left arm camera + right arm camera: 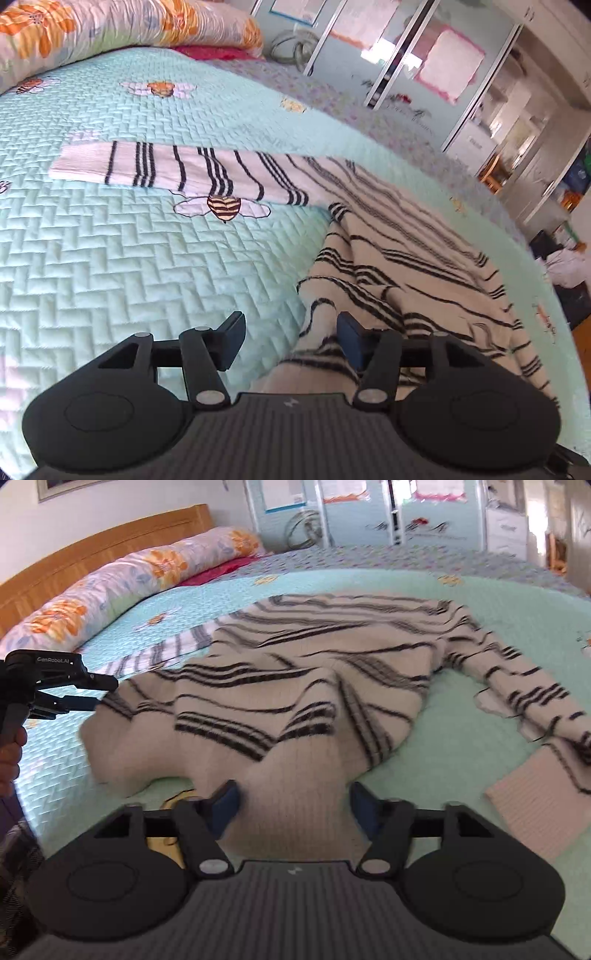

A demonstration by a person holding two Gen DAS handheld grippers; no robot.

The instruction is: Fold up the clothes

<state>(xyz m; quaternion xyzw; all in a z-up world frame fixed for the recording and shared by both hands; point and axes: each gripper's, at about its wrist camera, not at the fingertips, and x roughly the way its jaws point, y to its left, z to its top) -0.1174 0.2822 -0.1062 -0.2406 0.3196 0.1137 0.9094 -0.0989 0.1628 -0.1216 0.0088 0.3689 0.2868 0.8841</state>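
Claws [291, 341] [293, 806] both agape above striped sweater's [295, 672] near hem, bare quilt [129, 266] alongside.

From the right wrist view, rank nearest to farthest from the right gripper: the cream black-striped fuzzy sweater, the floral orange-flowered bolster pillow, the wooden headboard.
Measured from the right gripper:
1. Cream black-striped fuzzy sweater, directly ahead, its hem between the open jaws.
2. Floral orange-flowered bolster pillow, far left.
3. Wooden headboard, behind the pillow, against the wall.
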